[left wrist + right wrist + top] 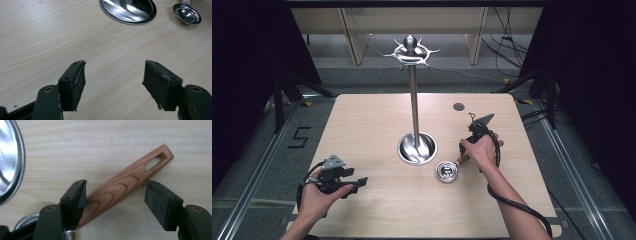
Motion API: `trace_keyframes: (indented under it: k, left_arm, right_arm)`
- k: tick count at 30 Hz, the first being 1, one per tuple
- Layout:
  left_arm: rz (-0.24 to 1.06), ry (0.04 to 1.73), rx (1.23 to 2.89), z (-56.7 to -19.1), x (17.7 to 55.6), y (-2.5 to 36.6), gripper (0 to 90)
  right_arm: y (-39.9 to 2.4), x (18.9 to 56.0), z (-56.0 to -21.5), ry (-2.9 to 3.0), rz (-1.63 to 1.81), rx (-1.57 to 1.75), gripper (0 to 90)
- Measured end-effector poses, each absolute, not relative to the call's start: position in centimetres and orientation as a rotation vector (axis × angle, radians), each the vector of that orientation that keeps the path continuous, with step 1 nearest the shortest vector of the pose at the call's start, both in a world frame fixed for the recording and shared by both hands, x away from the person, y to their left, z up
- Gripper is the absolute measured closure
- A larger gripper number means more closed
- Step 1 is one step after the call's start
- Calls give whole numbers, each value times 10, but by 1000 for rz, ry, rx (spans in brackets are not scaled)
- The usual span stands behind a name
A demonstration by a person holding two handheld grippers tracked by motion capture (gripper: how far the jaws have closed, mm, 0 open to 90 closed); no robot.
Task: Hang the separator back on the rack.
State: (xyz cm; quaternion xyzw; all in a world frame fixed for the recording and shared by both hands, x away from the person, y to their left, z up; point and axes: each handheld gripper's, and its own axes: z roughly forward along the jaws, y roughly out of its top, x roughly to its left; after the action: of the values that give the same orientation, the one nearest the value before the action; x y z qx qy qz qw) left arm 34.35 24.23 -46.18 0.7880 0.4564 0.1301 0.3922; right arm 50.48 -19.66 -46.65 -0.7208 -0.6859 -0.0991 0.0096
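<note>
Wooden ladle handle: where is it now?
In the right gripper view, the grained wooden handle lies diagonally on the table between the right hand-held gripper's open jaws, right of the steel stand base.

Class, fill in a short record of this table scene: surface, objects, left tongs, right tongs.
surface: light wooden table
stand: tall metal pole on a round steel base
ladle: small steel bowl, wooden handle with a slot
left tongs: open over bare wood
right tongs: open, jaws on either side of the handle
</note>
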Motion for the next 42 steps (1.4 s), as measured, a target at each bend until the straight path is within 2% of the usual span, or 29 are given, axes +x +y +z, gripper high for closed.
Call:
trace_keyframes:
  k: [2,4,6,9,10,15,17,23,28,31,42]
  left_arm:
    - [335,1161,2002,-462,343,243,331]
    - [322,1151,2008,-463,344,244,331]
    - [316,1159,2003,-463,344,244,331]
    - [317,1158,2020,-462,344,244,332]
    - [320,1158,2018,-463,344,244,331]
    - [320,1145,2031,-462,344,245,331]
    - [327,1159,2012,-463,344,244,331]
    - [329,1160,2014,-463,344,243,331]
    - [320,1157,2010,-463,344,243,331]
    - [323,1157,2013,-463,343,243,331]
    - [311,1138,2051,-462,343,245,331]
  right_arm:
    - [-192,507,-469,-2046,-359,-2319,364]
    - [-197,506,-470,-2148,-279,-2218,389]
    - [-197,504,-477,-2227,-368,-2213,413]
    - [-193,503,-474,-2219,-298,-2210,452]
    - [-198,501,-474,-2352,-235,-2112,466]
    - [-191,500,-470,-2231,-213,-2171,529]
    - [-193,498,-470,-2284,-182,-2123,584]
    - [-193,495,-473,-2362,-166,-2086,670]
    - [-193,494,-472,-2432,-117,-2040,673]
    - [-190,492,-470,-2444,-101,-2028,561]
    - [-193,483,-468,-2495,-81,-1990,601]
